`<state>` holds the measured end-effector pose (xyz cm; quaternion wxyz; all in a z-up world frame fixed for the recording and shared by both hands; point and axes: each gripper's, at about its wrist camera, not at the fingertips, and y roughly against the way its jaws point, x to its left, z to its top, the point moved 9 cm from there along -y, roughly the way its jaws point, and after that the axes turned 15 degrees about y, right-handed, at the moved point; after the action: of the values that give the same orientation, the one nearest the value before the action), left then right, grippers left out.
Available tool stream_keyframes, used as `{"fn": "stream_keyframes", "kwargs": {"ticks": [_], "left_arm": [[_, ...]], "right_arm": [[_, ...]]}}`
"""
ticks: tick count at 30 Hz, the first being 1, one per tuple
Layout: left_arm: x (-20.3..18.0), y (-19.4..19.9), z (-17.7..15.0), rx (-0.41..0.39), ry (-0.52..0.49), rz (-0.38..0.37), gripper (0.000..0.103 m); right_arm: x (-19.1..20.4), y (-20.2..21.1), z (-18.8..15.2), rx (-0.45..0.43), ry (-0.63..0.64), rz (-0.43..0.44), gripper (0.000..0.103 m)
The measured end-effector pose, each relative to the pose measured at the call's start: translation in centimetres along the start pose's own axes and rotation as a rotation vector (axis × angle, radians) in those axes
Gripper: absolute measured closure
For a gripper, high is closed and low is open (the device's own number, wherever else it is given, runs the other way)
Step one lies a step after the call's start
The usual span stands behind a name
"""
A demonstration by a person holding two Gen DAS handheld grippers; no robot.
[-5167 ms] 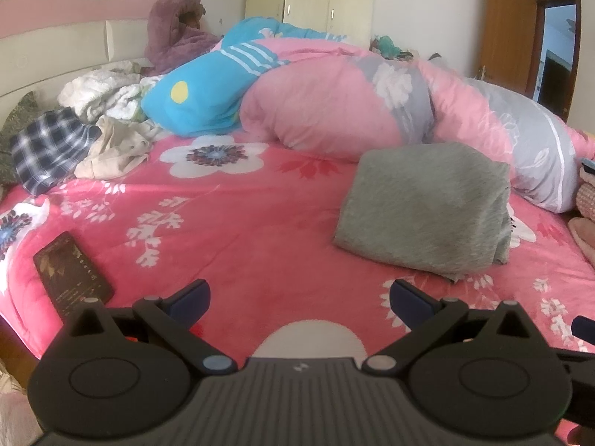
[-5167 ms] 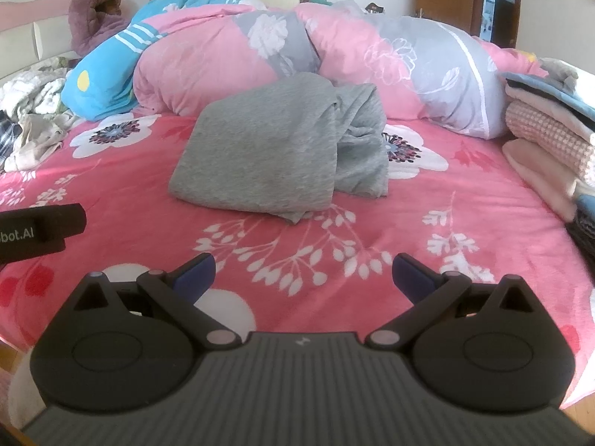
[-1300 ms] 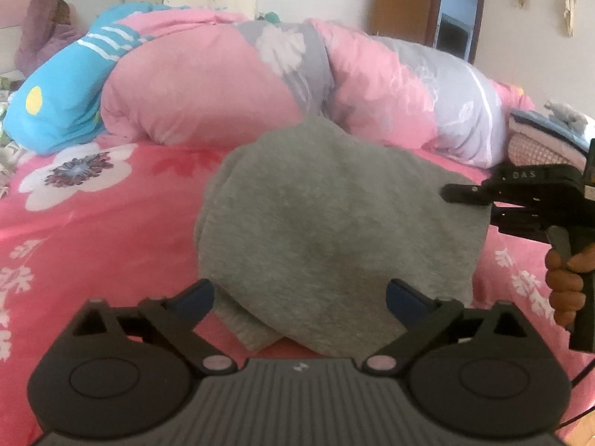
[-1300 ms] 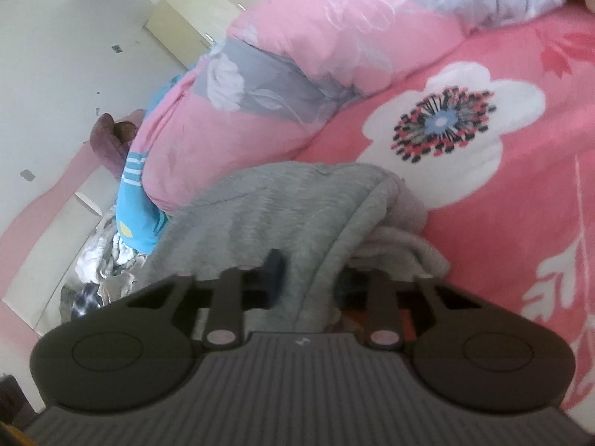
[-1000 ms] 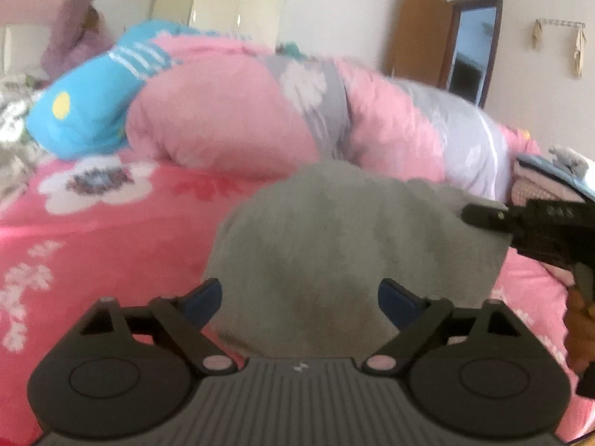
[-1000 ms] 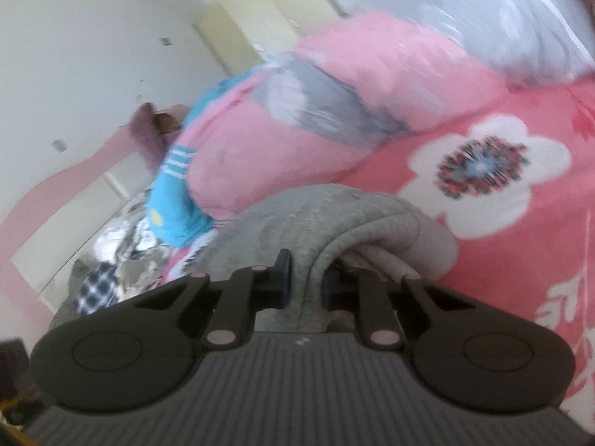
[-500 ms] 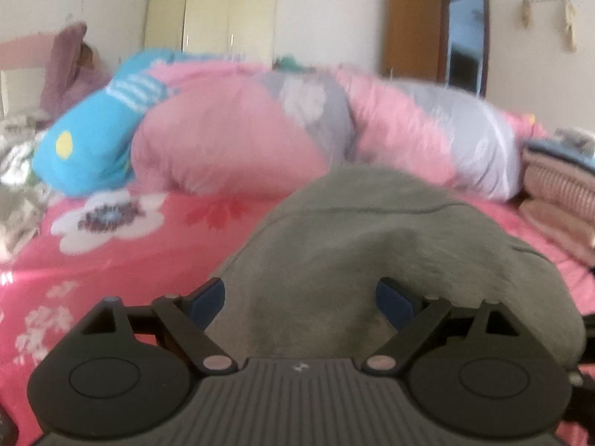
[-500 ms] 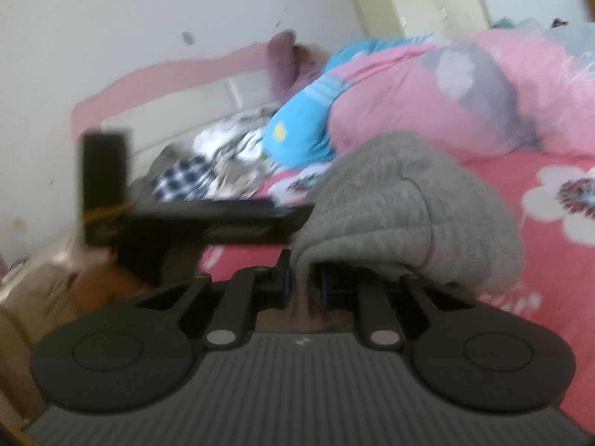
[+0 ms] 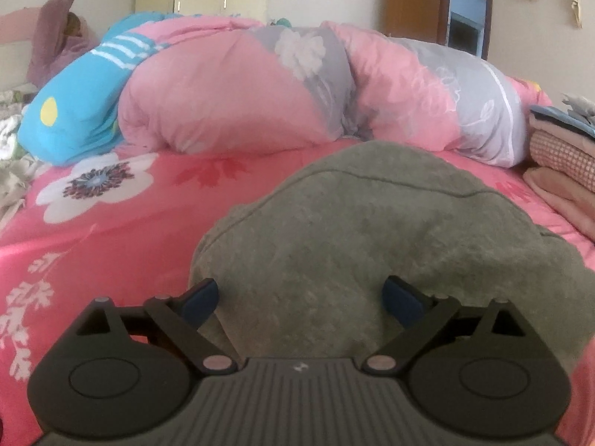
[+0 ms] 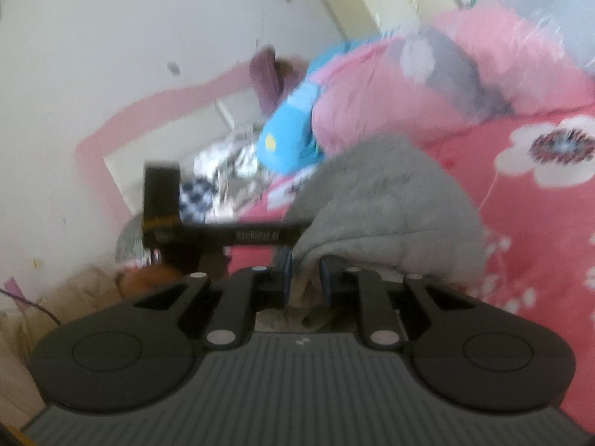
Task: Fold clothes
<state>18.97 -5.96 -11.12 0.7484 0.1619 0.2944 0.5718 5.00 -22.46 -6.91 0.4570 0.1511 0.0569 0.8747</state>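
Note:
A grey folded garment (image 9: 357, 238) lies on the pink flowered bedspread (image 9: 111, 215). In the left wrist view my left gripper (image 9: 302, 297) stands open, its blue pads on either side of the garment's near edge, cloth bulging between them. The right wrist view is blurred: my right gripper (image 10: 305, 273) is shut on a fold of the grey garment (image 10: 383, 204), which drapes over its fingers. The left gripper's black body (image 10: 223, 236) shows beside the garment, a hand (image 10: 148, 278) under it.
A rolled pink and grey duvet (image 9: 297, 89) and a blue pillow (image 9: 74, 111) lie across the back of the bed. A stack of folded clothes (image 9: 557, 160) sits at the right edge. Loose clothes (image 10: 215, 174) are heaped near the pink headboard (image 10: 122, 122).
Earlier both grippers were open and away from the garment. The right one has shut on a fold and swung round towards the headboard; the left has moved in until the cloth sits between its pads.

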Motion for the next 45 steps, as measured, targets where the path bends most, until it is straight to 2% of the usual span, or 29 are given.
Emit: {"fn": "stream_keyframes", "kwargs": {"ticks": [1,3,5,7,9,10,14,15,17,19,22,25,26,28,33,38,41,43,45], "left_arm": [[0.0,0.0,-0.1,0.002,-0.010,0.004,0.006],[-0.1,0.2,-0.1,0.001,-0.026,0.011,0.006],[-0.2,0.4,-0.2,-0.002,-0.039,0.020,0.006],[-0.1,0.5,-0.3,0.003,-0.040,0.023,0.006],[0.1,0.6,-0.4,0.007,-0.038,0.024,0.006],[0.2,0.6,-0.4,0.009,-0.037,0.024,0.006],[0.5,0.7,-0.4,0.012,-0.036,0.028,0.006],[0.6,0.7,-0.4,0.013,-0.036,0.030,0.006],[0.9,0.7,-0.4,0.014,-0.036,0.038,0.006],[1.1,0.8,-0.5,0.017,-0.038,0.038,0.006],[1.1,1.3,-0.6,0.003,-0.053,0.037,0.008],[1.3,2.3,-0.7,-0.017,-0.070,0.041,0.012],[1.4,2.7,-0.8,-0.021,-0.070,0.041,0.012],[1.9,3.9,-1.0,-0.028,-0.055,0.033,0.013],[3.4,8.7,-0.2,-0.084,0.055,-0.022,0.013],[4.0,13.6,1.8,-0.147,0.205,-0.193,0.013],[3.4,14.8,1.8,-0.130,0.230,-0.274,0.012],[2.9,14.8,1.3,-0.108,0.226,-0.287,0.012],[2.8,14.0,0.6,-0.082,0.214,-0.264,0.012]], "right_arm": [[-0.4,0.7,0.5,-0.030,-0.003,-0.012,0.086],[-2.1,1.4,1.6,-0.091,-0.041,-0.055,0.077],[-4.3,1.7,2.5,-0.144,-0.107,-0.109,0.051],[-6.5,1.1,2.9,-0.153,-0.166,-0.163,0.036],[-8.5,-0.5,2.7,-0.106,-0.210,-0.201,0.028],[-9.1,-1.5,2.3,-0.075,-0.246,-0.187,0.024],[-11.5,-5.2,0.4,0.046,-0.387,-0.128,0.023],[-12.1,-6.1,0.0,0.077,-0.422,-0.113,0.024],[-11.0,-6.6,-0.3,0.068,-0.447,-0.046,0.036],[-9.1,-6.0,-0.1,0.047,-0.347,-0.056,0.047],[-6.5,-4.8,0.3,0.034,-0.231,-0.054,0.049],[-3.6,-3.7,1.2,0.008,-0.109,-0.049,0.058],[-2.5,-3.2,1.7,-0.011,-0.071,-0.032,0.077],[-0.7,-2.5,2.5,-0.042,-0.018,0.006,0.093],[3.0,-3.2,2.7,-0.006,0.133,0.031,0.093],[6.7,-4.1,1.7,0.037,0.209,0.092,0.093],[8.9,-5.0,1.5,0.052,0.233,0.136,0.093],[10.1,-5.5,1.0,0.065,0.251,0.155,0.093],[11.0,-6.0,0.6,0.080,0.269,0.161,0.093]]}}
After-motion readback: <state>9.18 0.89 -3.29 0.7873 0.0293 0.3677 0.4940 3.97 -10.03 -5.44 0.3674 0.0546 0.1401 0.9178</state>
